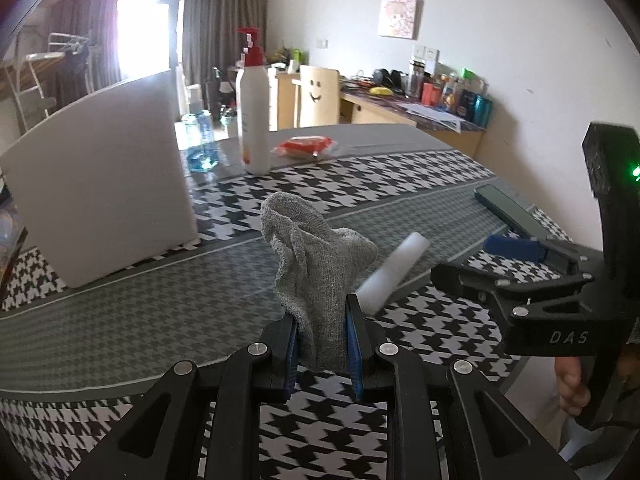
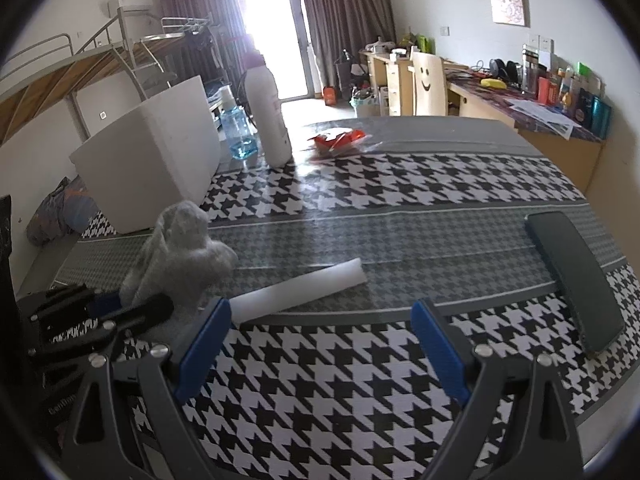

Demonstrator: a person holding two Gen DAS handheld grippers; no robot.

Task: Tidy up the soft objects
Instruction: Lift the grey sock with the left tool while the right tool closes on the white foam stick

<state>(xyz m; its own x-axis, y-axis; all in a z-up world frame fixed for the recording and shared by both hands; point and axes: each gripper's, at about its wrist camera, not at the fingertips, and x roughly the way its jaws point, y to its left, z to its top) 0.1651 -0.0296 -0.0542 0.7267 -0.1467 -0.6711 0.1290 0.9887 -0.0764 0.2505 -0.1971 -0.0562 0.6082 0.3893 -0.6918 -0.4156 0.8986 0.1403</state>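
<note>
In the left wrist view, near centre: left gripper [image 1: 322, 344] clamped on a grey sock [image 1: 316, 268], held clear of the table [image 1: 120, 320], probably bound for the white box [image 1: 100, 184] at far left; box contents hidden. In the right wrist view: right gripper [image 2: 320, 344] spread wide, empty, hovering near a white foam roll [image 2: 300, 288], sock at left.
</note>
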